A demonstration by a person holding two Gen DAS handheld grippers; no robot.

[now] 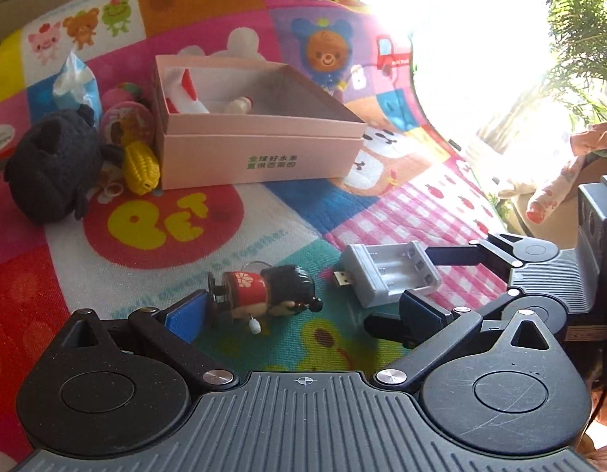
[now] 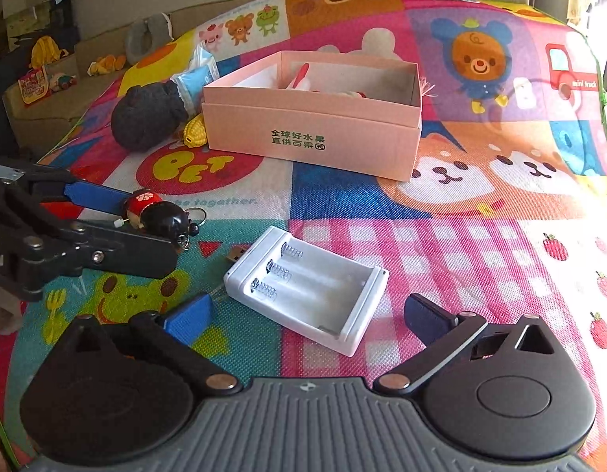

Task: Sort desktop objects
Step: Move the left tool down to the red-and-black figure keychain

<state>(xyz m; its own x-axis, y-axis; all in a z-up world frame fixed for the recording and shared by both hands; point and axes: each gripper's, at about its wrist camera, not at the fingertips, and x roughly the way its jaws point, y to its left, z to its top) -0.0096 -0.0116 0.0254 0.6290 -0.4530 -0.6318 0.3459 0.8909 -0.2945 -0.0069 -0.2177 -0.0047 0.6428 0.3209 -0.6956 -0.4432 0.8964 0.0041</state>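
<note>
Centrally, white rigid plastic battery charger [image 2: 306, 285] lies flat on patchwork play mat [image 2: 460, 244], between spread, non-touching jaws of right hand-held gripper [image 2: 309, 314]; light, smooth, slippery; grip long side walls.

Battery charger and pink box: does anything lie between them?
Nothing: in the right wrist view only bare play mat separates the battery charger from the pink box.

both wrist views close above the play mat [image 2: 480, 244], angled down past their fingers, sharing pink box [image 1: 260, 153], battery case [image 2: 307, 291], doll keychain [image 1: 264, 287]
</note>
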